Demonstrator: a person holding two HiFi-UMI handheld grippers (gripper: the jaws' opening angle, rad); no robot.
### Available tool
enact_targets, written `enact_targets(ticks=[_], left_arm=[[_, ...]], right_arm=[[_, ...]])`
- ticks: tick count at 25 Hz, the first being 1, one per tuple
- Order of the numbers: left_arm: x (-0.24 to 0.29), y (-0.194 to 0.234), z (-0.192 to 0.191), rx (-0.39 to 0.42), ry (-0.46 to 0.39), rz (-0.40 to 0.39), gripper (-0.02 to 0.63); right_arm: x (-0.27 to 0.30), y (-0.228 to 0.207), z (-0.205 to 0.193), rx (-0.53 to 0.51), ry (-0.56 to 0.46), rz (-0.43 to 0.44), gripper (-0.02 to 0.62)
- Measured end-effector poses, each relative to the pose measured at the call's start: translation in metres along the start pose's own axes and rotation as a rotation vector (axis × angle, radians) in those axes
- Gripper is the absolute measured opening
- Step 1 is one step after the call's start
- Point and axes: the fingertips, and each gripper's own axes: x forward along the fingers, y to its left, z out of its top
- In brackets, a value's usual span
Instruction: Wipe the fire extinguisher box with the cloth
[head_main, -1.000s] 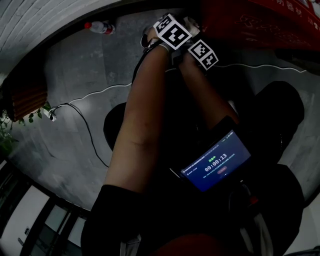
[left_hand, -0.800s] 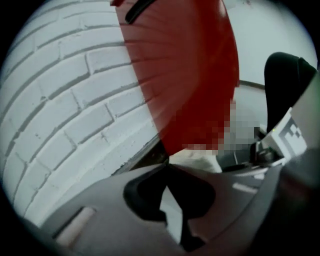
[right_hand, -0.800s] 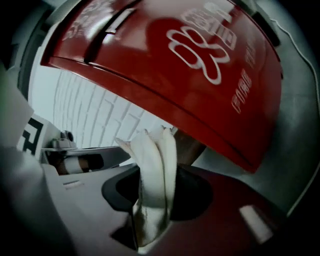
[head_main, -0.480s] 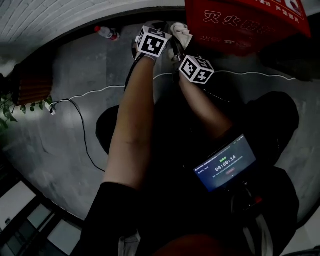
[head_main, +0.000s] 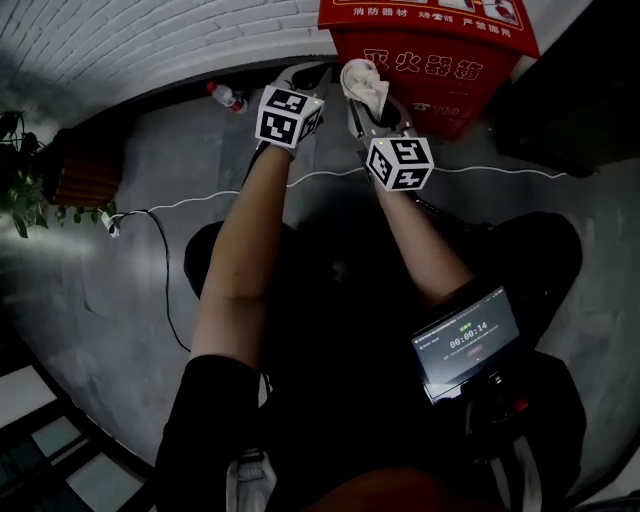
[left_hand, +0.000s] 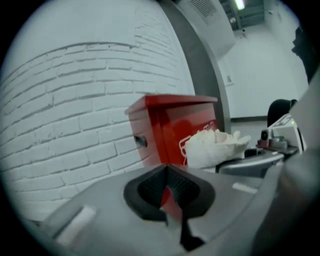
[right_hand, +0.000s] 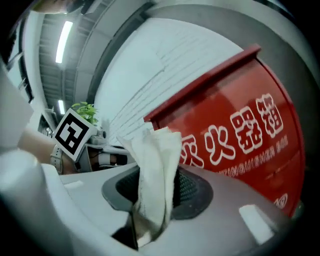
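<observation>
Two tools are held up side by side, the left gripper and the right gripper. Both face a red metal fire extinguisher box with white lettering, which stands on the grey floor against a white brick wall. The right gripper's fingers are clamped on a crumpled white cloth. The cloth's free end sticks up just in front of the box's lettered face, and I cannot tell whether it touches. The left gripper's fingers are pressed together with nothing between them, pointing toward the box's left side.
</observation>
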Motion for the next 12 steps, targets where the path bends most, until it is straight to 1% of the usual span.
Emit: enact_targets(ticks=[3,5,7,9,11,12], left_arm=[[-0.026,-0.018,0.065,0.030,-0.110,-0.076,0.003],[-0.042,-0.026,0.104,0.060,-0.178,-0.108,0.003],[-0.054,-0.028,0.137,0.072,-0.252,-0.109,0.003],[-0.064,-0.029,0.163,0.057,-0.313,-0.120,0.003],[-0.068,-0.030,0.180,0.058,-0.334,-0.141,0.003],[-0.070,-0.029,0.187,0.064,-0.339,-0.144,0.003]], right_arm=[[-0.016,0.016,0.054,-0.140,-0.059,0.068,0.133],[-0.027,0.029,0.091,-0.239,-0.108,0.098,0.133],[-0.039,0.038,0.126,-0.363,-0.156,0.077,0.133],[-0.048,0.042,0.159,-0.465,-0.195,0.044,0.133],[-0.052,0.041,0.194,-0.538,-0.215,0.012,0.133],[-0.051,0.039,0.211,-0.574,-0.208,0.001,0.133]])
